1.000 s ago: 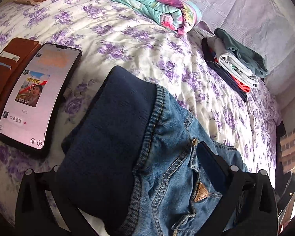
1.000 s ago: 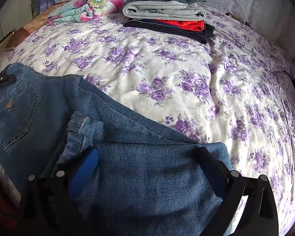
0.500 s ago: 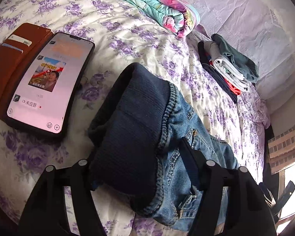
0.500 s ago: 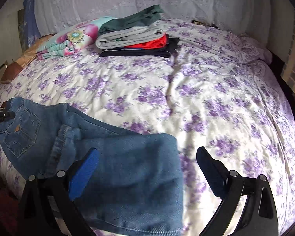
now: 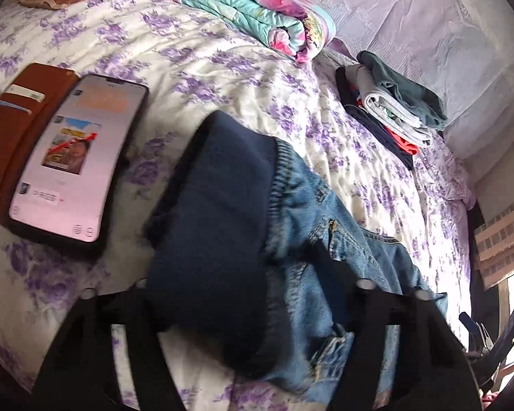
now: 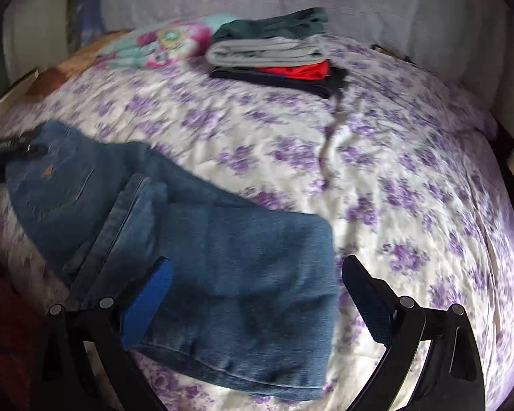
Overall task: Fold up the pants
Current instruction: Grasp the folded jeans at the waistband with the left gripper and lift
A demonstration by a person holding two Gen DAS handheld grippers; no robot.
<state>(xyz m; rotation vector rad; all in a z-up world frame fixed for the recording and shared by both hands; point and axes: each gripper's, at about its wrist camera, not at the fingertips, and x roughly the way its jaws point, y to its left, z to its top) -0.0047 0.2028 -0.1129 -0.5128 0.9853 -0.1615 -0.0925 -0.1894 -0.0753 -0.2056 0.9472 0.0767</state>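
Blue denim pants (image 6: 222, 267) lie folded on the flowered bed, legs doubled back over the seat. In the left wrist view the waistband end (image 5: 308, 226) with its dark inner lining (image 5: 216, 226) lies between the fingers. My left gripper (image 5: 243, 274) is open over the waist end, not gripping it. My right gripper (image 6: 257, 281) is open above the folded leg end, jaws wide, holding nothing.
A phone (image 5: 75, 157) with a lit screen and a brown wallet case (image 5: 13, 116) lie left of the pants. A stack of folded clothes (image 6: 274, 54) and a rolled floral quilt (image 5: 250, 10) sit at the far side. The bed edge runs just below the pants.
Both grippers have let go of the pants and pulled back. The right one has risen and drawn away from the fold. The left one has backed off the waistband.
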